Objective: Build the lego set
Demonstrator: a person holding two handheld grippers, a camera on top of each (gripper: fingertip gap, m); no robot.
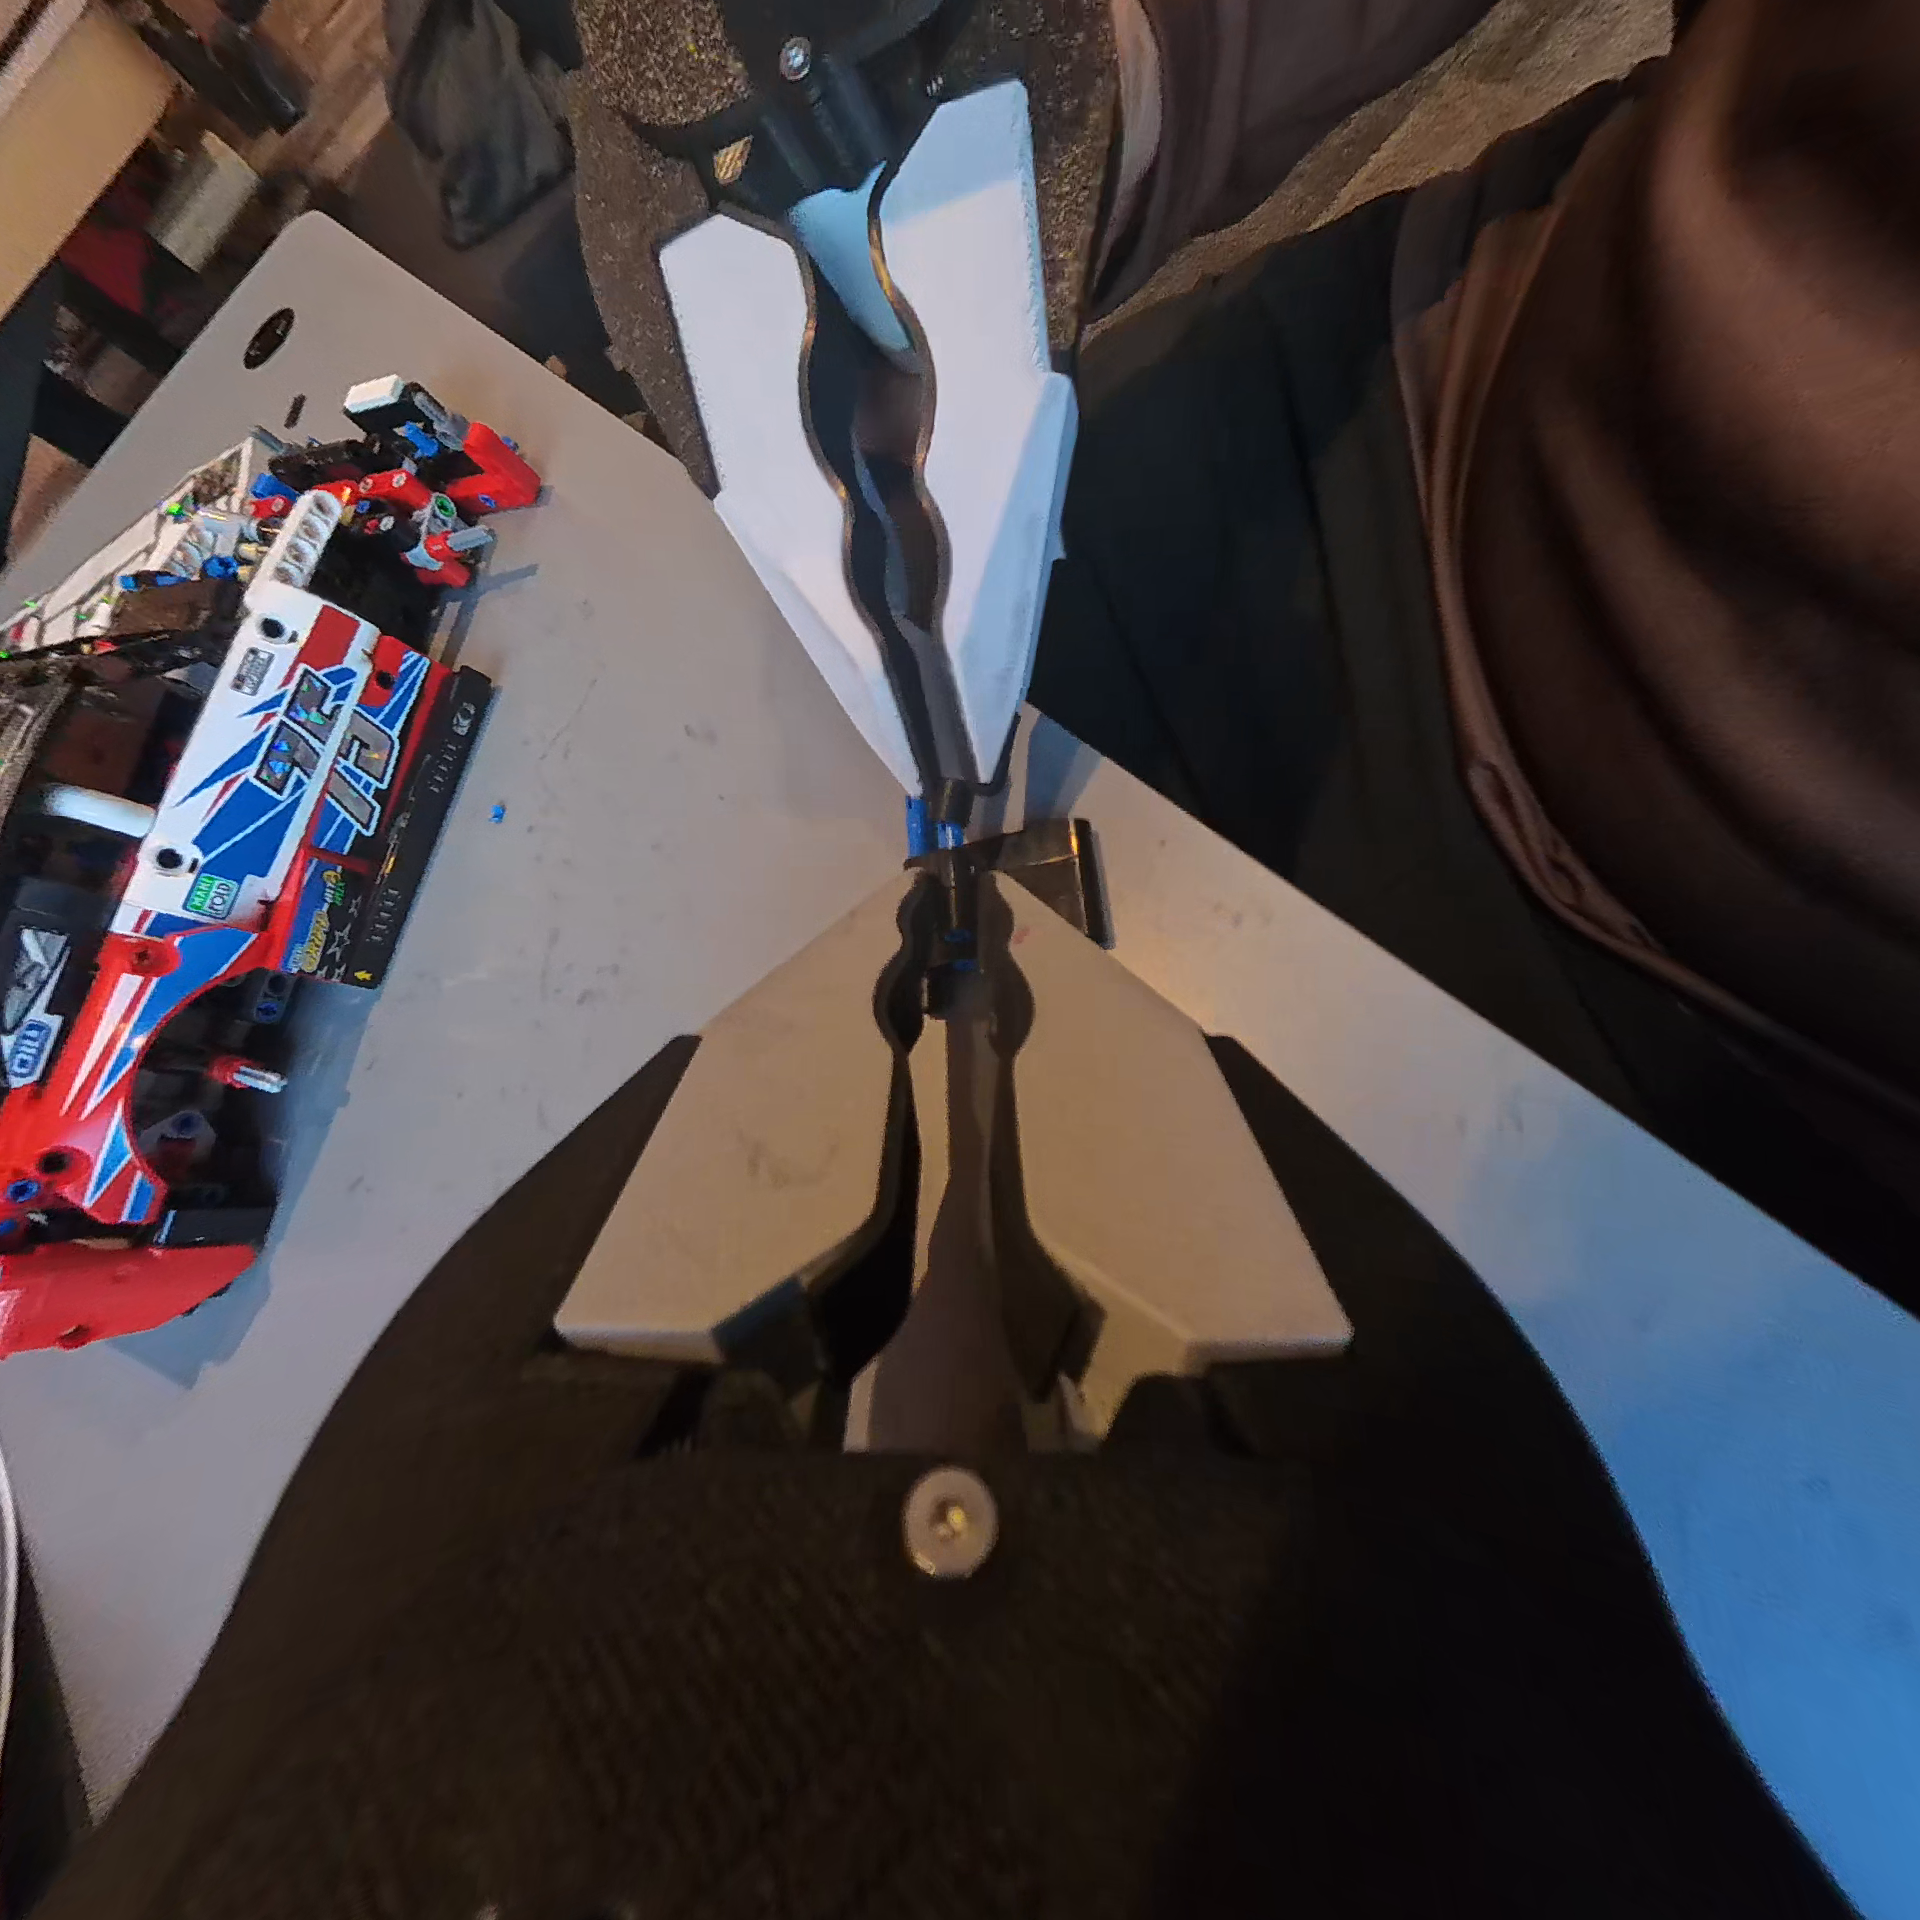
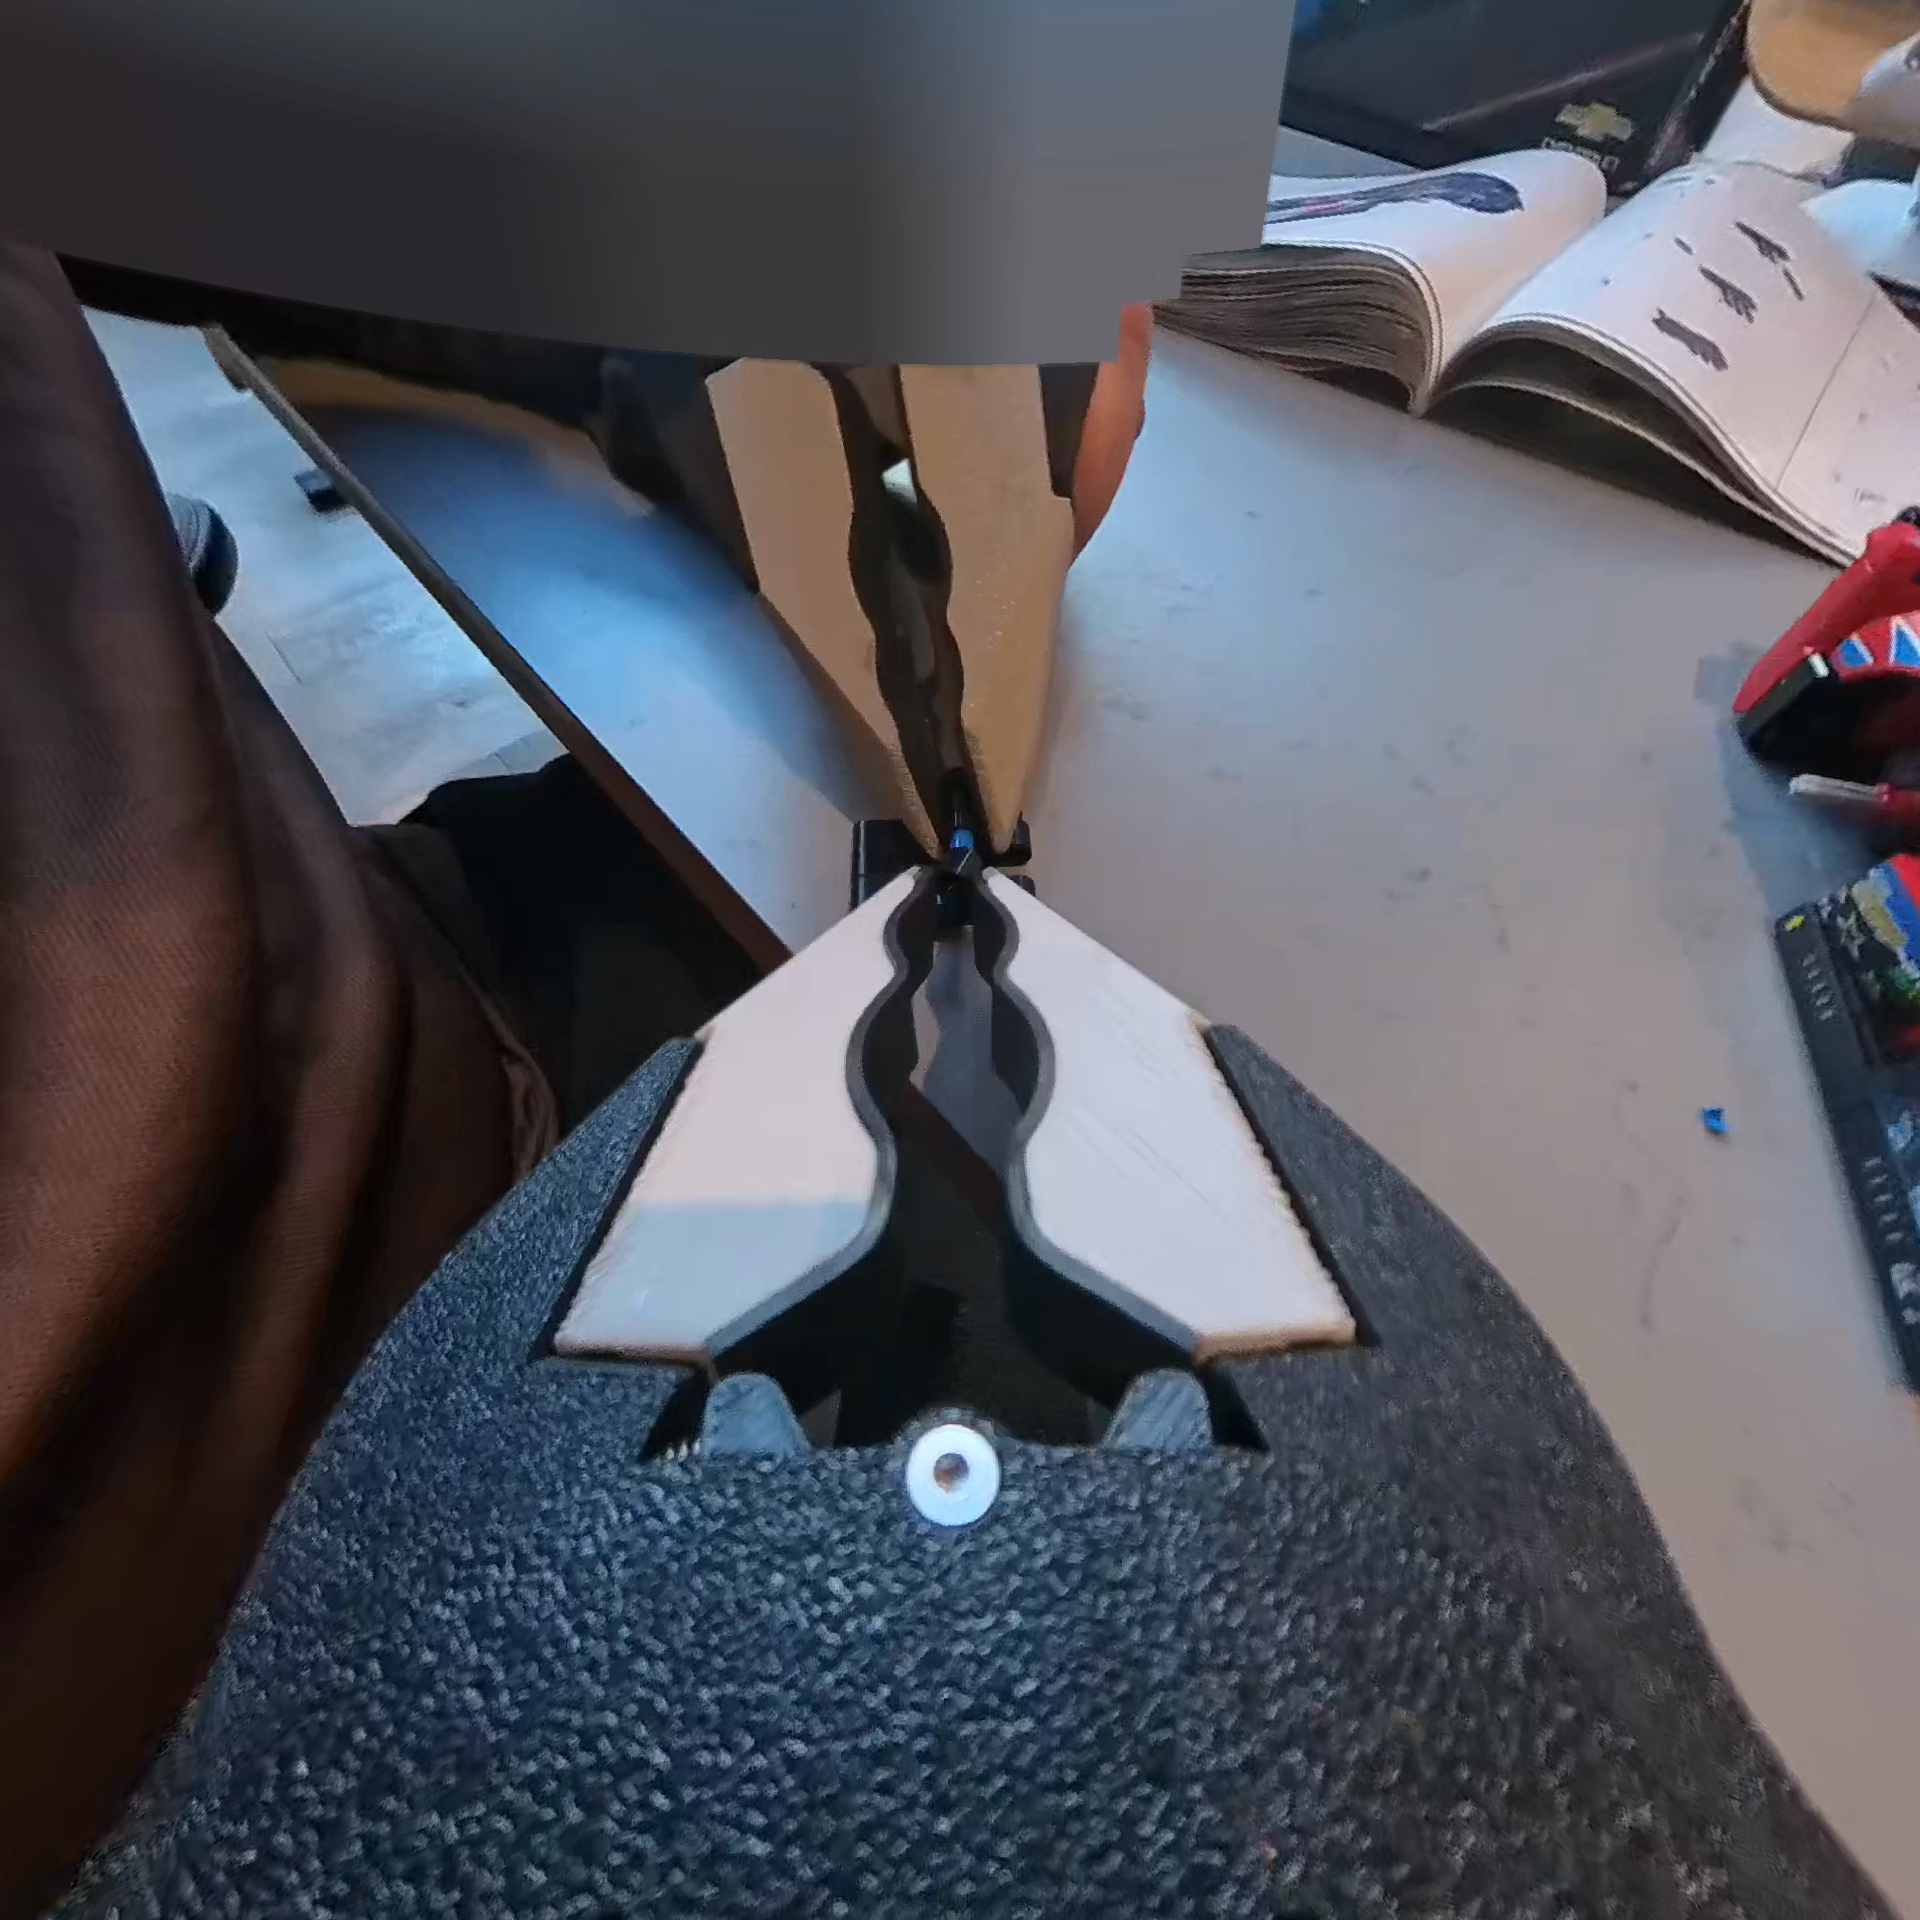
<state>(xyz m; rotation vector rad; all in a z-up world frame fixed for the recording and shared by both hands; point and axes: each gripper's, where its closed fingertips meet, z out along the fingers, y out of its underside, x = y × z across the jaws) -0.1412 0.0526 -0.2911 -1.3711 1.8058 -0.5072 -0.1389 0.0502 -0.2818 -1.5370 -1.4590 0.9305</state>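
Note:
My left gripper and my right gripper meet tip to tip above the table's near edge. Both are shut on a small black lego part with blue pins. I cannot tell whether it is one part or two being pressed together. A flat black piece sticks out sideways at the joint. In the right wrist view my right gripper faces the left gripper, with a blue pin between the tips. The part-built red, white and blue lego car lies on the table to the left.
The grey table ends close behind the grippers, where a person's brown clothing shows. A loose blue pin lies near the car. In the right wrist view an open instruction book lies at the far right, above the car's red end. Both grippers' tips are close together, under 4 cm apart.

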